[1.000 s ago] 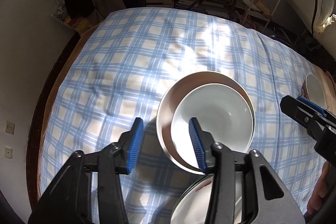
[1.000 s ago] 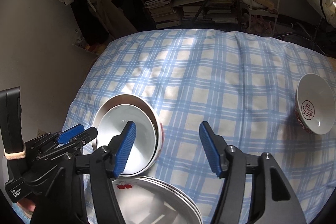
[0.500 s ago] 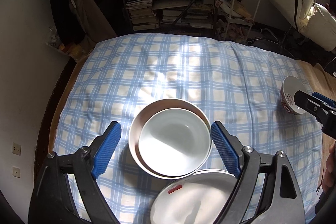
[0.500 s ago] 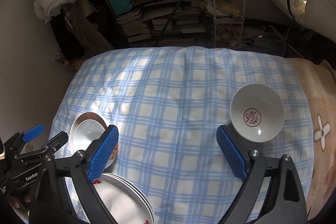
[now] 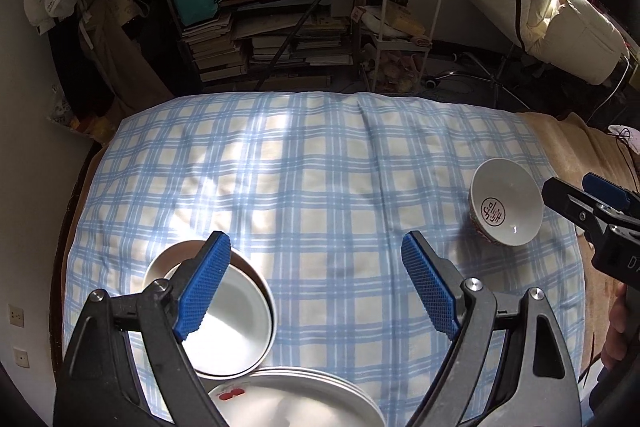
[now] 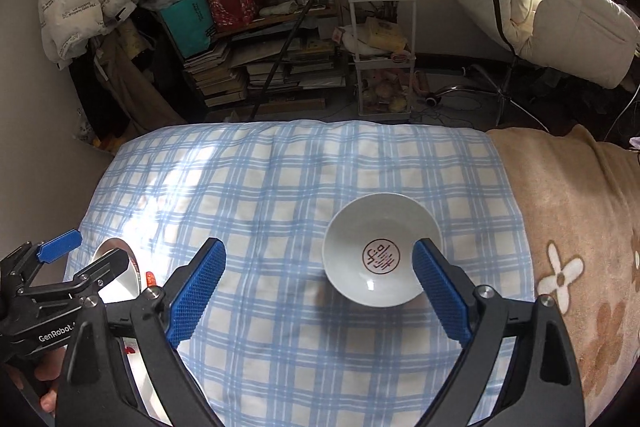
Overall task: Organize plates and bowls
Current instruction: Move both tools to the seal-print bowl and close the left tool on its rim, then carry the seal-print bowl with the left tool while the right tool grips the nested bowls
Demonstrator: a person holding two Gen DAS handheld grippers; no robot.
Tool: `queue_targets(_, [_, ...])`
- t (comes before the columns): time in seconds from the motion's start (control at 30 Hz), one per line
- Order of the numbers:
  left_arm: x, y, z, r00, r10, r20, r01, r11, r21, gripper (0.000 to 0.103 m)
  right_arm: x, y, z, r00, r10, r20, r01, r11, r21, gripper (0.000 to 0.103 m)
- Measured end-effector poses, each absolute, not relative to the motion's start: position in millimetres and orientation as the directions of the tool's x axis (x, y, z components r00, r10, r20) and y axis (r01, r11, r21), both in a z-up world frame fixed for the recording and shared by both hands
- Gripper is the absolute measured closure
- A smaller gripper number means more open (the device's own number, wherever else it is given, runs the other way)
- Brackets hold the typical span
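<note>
Two nested white bowls (image 5: 232, 323) sit on the blue checked cloth (image 5: 320, 187) at the near left, beside a stack of white plates (image 5: 296, 403) at the bottom edge. A white bowl with a red emblem (image 5: 506, 207) stands alone at the right; it also shows in the right wrist view (image 6: 380, 255). My left gripper (image 5: 316, 287) is open and empty, above the cloth just right of the nested bowls. My right gripper (image 6: 320, 291) is open and empty, its right finger close beside the emblem bowl. The nested bowls' rim (image 6: 120, 267) shows at the left in the right wrist view.
A beige flowered blanket (image 6: 568, 227) covers the surface to the right of the cloth. Beyond the far edge stand a cluttered bookshelf (image 5: 280, 27), a white cart (image 6: 384, 47) and an office chair base (image 5: 480, 75). A wall (image 5: 24, 187) is at the left.
My left gripper has opened wide, let go of the nested bowls and pulled back and up. My right gripper has opened and moved right toward the emblem bowl.
</note>
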State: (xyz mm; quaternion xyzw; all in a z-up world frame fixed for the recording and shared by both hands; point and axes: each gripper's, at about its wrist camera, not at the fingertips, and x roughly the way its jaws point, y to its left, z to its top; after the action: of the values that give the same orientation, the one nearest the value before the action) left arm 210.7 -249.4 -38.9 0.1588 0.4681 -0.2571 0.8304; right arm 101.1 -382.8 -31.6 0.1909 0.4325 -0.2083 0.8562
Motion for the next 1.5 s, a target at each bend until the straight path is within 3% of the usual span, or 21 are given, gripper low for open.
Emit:
queue_targets(0.53, [215, -345, -84, 0.346, -0.324, -0.881, 0.651, 0.759, -0.023, 0.017, 89, -449, -72, 0.476, -0.253, -0.842, 0.618, 0.778, 0.116, 0.006])
queue_targets(1.0, [212, -391, -130, 0.266, -0.294, -0.918, 0.673, 0.738, -0.041, 0.017, 88, -478, -122, 0.429, -0.161, -0.889, 0.653, 0.736, 0.182, 0.034])
queue_targets(1.13, [207, -401, -139, 0.275, -0.281, -0.919, 0.697, 0.717, -0.01, 0.019, 88, -483, -130, 0.422, -0.136, -0.896, 0.657, 0.728, 0.198, 0.053])
queue_targets(1.23, [203, -409, -146, 0.273, -0.266, -0.924, 0.712, 0.702, 0.008, 0.041, 87, -482, -135, 0.419, -0.114, -0.901, 0.658, 0.721, 0.215, 0.071])
queue_targets(1.37, [201, -416, -158, 0.165, -0.29, -0.943, 0.723, 0.685, -0.084, 0.074, 91, -479, -140, 0.417, -0.082, -0.905, 0.637, 0.737, 0.227, 0.091])
queue_targets(1.5, [197, -419, -164, 0.107, -0.318, -0.942, 0.722, 0.677, -0.147, 0.091, 91, -477, -142, 0.416, -0.083, -0.906, 0.631, 0.744, 0.222, 0.094])
